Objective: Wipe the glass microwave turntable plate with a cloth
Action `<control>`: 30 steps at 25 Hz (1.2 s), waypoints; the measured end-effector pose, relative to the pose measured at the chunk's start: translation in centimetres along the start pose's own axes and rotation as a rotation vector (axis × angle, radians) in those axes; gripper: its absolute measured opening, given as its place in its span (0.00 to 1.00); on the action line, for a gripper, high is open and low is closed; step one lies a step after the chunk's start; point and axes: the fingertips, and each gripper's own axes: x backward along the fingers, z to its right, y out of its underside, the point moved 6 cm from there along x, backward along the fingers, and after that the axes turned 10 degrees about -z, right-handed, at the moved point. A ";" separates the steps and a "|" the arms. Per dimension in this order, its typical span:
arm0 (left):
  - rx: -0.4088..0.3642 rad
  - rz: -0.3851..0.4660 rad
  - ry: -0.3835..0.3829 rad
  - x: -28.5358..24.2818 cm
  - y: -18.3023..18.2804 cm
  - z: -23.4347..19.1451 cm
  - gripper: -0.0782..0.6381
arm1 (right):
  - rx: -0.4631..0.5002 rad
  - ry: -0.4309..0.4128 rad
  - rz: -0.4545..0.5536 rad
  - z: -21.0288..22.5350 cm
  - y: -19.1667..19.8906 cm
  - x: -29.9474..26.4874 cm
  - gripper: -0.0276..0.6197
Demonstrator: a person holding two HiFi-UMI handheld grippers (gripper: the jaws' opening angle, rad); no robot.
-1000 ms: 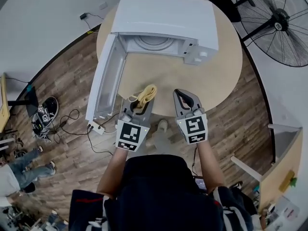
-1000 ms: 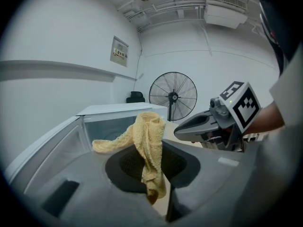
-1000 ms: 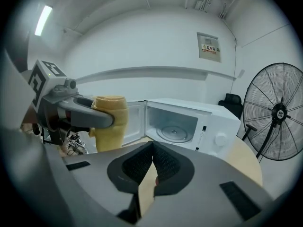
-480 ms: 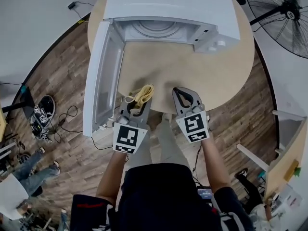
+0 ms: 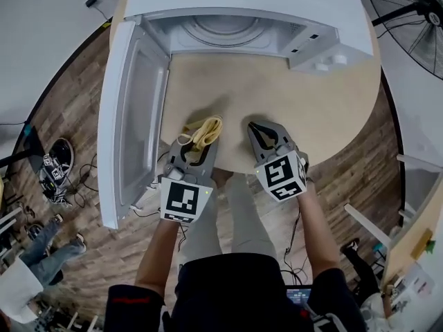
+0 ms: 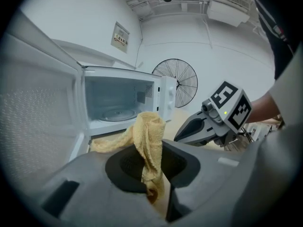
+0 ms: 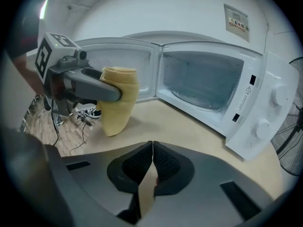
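Observation:
The white microwave (image 5: 242,5) stands on the round table with its door (image 5: 131,109) swung open to the left. Inside it lies the glass turntable plate (image 5: 225,32), which also shows in the left gripper view as the plate (image 6: 116,114) and in the right gripper view as the plate (image 7: 201,98). My left gripper (image 5: 201,135) is shut on a yellow cloth (image 5: 202,131), which hangs from its jaws as the cloth (image 6: 147,145). My right gripper (image 5: 257,131) is shut and empty, beside the left one, over the table's near edge.
The beige round table (image 5: 311,109) has bare room between the microwave and my grippers. A standing fan (image 5: 408,12) is at the upper right. Cables and shoes (image 5: 55,168) lie on the wooden floor at the left.
The head view has dropped closer to the table, so the microwave now looks larger and nearer. Both grippers came down with it, side by side, with the cloth still held.

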 end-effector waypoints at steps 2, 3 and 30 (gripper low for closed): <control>0.005 0.007 -0.003 -0.8 0.5 -0.3 0.19 | 0.017 0.008 -0.002 0.7 0.1 -0.7 0.06; 0.006 0.011 -0.004 -1.1 0.7 -0.3 0.19 | 0.026 0.013 -0.002 1.1 0.1 -1.1 0.06; 0.049 0.027 -0.009 -4.6 3.7 -1.5 0.19 | 0.133 0.267 0.124 11.6 -5.5 -6.4 0.18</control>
